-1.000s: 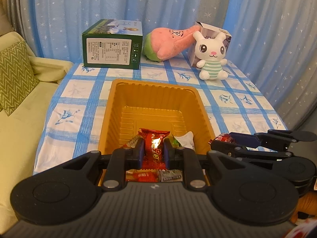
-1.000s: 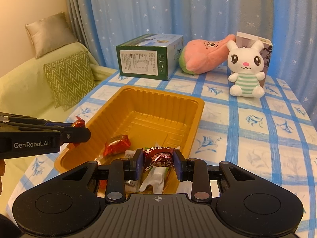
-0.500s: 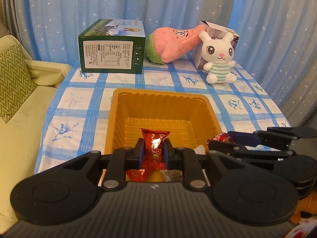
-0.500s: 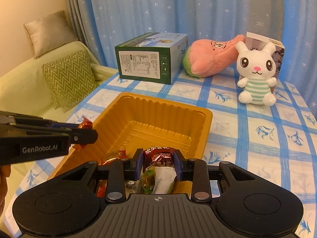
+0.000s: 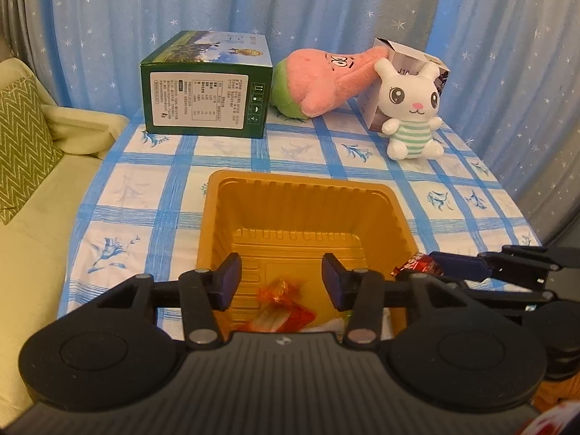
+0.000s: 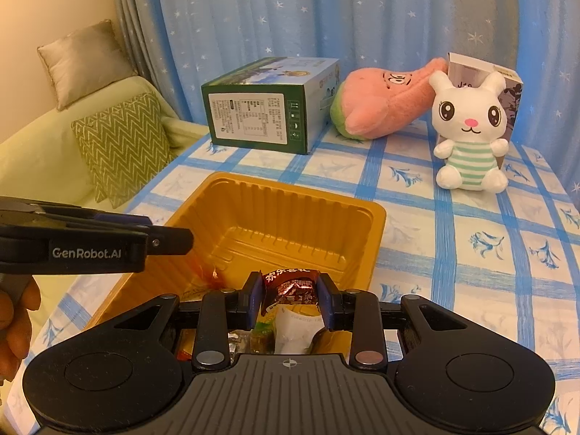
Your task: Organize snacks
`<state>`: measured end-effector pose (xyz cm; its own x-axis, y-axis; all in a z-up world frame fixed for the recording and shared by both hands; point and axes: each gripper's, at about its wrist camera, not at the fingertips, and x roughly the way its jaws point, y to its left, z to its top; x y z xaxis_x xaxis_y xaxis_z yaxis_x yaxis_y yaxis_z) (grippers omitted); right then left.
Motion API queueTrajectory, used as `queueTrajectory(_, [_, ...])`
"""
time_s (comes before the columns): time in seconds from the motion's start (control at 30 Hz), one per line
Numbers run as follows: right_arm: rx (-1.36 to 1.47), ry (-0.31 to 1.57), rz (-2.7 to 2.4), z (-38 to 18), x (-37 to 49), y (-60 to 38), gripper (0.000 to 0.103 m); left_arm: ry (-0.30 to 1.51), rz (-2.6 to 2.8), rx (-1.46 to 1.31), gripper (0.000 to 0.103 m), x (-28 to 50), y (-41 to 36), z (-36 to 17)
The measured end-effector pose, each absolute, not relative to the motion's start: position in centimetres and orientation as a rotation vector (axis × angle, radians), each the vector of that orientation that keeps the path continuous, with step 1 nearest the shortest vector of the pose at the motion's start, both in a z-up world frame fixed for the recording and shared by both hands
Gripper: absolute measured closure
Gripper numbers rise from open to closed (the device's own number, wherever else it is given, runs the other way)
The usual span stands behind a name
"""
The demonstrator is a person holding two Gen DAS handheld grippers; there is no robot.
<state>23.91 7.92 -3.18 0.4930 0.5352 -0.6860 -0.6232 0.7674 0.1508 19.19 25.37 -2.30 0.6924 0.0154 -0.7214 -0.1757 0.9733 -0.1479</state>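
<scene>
Left gripper jaws opening, empty, red snack loose below in yellow tray; right gripper clamps brown snack over tray's near end.

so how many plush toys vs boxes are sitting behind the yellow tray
plush toys: 2 (white bunny, pink plush)
boxes: 2 (green box, pale box behind the bunny)
total: 4
</scene>
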Motion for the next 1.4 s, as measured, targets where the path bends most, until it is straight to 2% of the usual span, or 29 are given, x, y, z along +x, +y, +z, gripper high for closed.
queueTrajectory(0.87, [-0.059,0.799,0.727,-2.2,24.7,8.8,0.068,0.806,0.136,-0.178,0.055,16.0,25.1,-2.2])
queueTrajectory(0.9, [-0.042,0.803,0.749,-2.1,25.0,9.0,0.06,0.808,0.139,-0.179,0.053,15.8,25.2,-2.2])
queueTrajectory(0.93, [-0.016,0.802,0.762,-2.0,25.3,9.0,0.047,0.809,0.142,-0.181,0.049,15.7,25.3,-2.3])
queueTrajectory(1.0, [0.032,0.793,0.756,-1.6,25.8,8.7,0.035,0.811,0.148,-0.184,0.041,15.2,25.4,-2.3])
queueTrajectory(1.03, [0.049,0.79,0.745,-1.4,25.9,8.6,0.035,0.812,0.149,-0.189,0.036,15.0,25.4,-2.3])
queueTrajectory(1.27, [0.091,0.831,0.638,-1.7,25.0,5.1,0.035,0.79,0.173,-0.231,0.023,12.9,25.0,-1.9])
queueTrajectory(1.4, [0.117,0.881,0.578,-2.7,23.3,2.7,0.035,0.788,0.192,-0.232,0.01,11.7,24.1,-1.7])
